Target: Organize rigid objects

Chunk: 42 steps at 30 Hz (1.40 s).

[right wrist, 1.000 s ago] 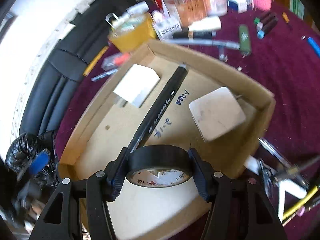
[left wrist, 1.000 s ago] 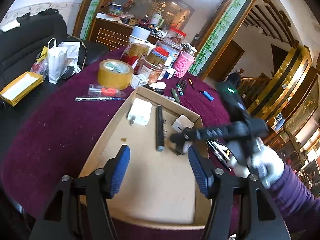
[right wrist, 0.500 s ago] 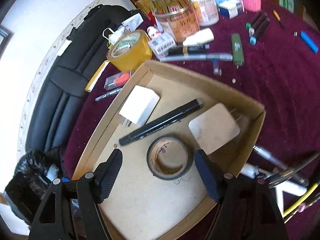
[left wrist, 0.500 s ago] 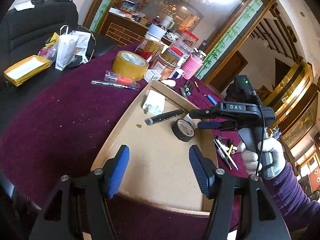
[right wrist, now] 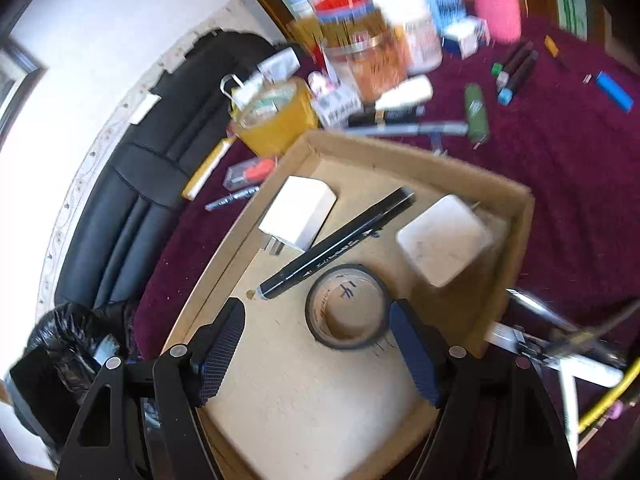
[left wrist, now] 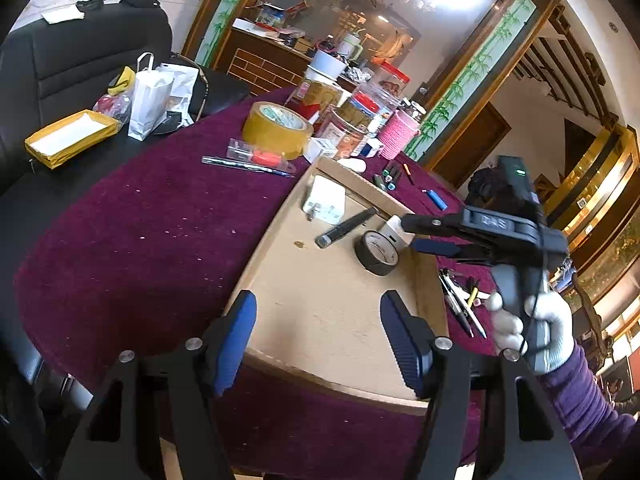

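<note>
Released since a second ago, tape [right wrist: 347, 306] lying flat in tray [right wrist: 524, 216] beside marker [right wrist: 338, 249], right hand-held gripper [right wrist: 318, 346] spread wide above it, left hand-held gripper [left wrist: 318, 334] apart over bare near floor, plugs along far wall.

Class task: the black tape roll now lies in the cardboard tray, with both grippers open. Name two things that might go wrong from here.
1. The right gripper hangs low by the tape roll; a careless pull-out may drag it against the marker.
2. Pens lie crowded beside the tray wall, so picking one may scatter the others.
</note>
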{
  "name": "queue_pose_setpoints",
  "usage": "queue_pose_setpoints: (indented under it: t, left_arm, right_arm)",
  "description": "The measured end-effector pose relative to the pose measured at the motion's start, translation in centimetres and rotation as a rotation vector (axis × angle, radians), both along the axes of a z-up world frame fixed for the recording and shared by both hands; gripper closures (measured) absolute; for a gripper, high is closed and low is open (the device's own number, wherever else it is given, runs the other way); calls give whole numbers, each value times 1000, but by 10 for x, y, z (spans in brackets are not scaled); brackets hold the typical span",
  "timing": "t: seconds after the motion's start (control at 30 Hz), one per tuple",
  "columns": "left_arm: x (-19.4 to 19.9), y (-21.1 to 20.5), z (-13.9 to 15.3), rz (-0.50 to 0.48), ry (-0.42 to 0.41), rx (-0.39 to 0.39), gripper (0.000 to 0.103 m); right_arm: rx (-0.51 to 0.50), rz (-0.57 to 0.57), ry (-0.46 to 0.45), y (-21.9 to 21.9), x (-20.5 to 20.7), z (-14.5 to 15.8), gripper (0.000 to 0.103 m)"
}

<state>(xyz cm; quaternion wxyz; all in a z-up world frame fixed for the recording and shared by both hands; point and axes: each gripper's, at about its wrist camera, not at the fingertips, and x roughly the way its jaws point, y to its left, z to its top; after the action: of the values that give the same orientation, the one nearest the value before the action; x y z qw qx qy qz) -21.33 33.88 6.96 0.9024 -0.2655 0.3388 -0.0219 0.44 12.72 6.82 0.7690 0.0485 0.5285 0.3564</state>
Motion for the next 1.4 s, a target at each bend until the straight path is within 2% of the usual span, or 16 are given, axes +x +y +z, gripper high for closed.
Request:
queue_pose_setpoints:
  t: [0.2, 0.23, 0.3, 0.33, 0.37, 0.4, 0.47, 0.53, 0.57, 0.67, 0.87, 1.07, 1.27, 1.4]
  left_arm:
    - [9, -25, 9, -56, -8, 51, 39]
    - [11, -29, 10, -63, -7, 53, 39]
    - [14, -39, 10, -80, -2, 61, 39]
    - [16, -44, 10, -86, 3, 64, 39]
    - [18, -50, 10, -93, 12, 69, 39]
    - [18, -54, 9, -99, 17, 73, 39]
    - [20, -65, 11, -110, 28, 87, 39]
    - [21, -80, 14, -125, 34, 105, 39]
    - [21, -87, 15, -134, 34, 114, 39]
    - [24, -111, 20, -162, 25, 153, 39]
    - [42, -161, 23, -160, 15, 300, 39]
    - [55, -200, 13, -231, 25, 249, 39]
    - [48, -217, 2, -273, 47, 195, 39]
    - [45, -222, -3, -297, 42, 161, 39]
  right_arm:
    - [-45, -99, -251, -54, -35, 28, 23]
    - [-54, -128, -306, -63, -41, 33, 23]
    - [-101, -209, -488, -84, -61, 49, 22]
    - [-118, -241, -566, -91, -70, 53, 18]
    - [-138, -290, -661, -100, -82, 58, 6]
    - [-139, -335, -730, -109, -91, 61, 0]
    - [-105, -374, -804, -125, -100, 57, 0]
    - [-122, -384, -784, -134, -94, 48, 0]
    - [-142, -385, -741, -140, -86, 43, 0]
    - [-117, -407, -630, -165, -68, 28, 0]
    - [-142, -496, -639, -216, -66, 28, 0]
    - [-156, -545, -702, -239, -79, 47, 0]
    - [-157, -560, -656, -236, -75, 30, 0]
    - [-160, -550, -662, -232, -73, 30, 0]
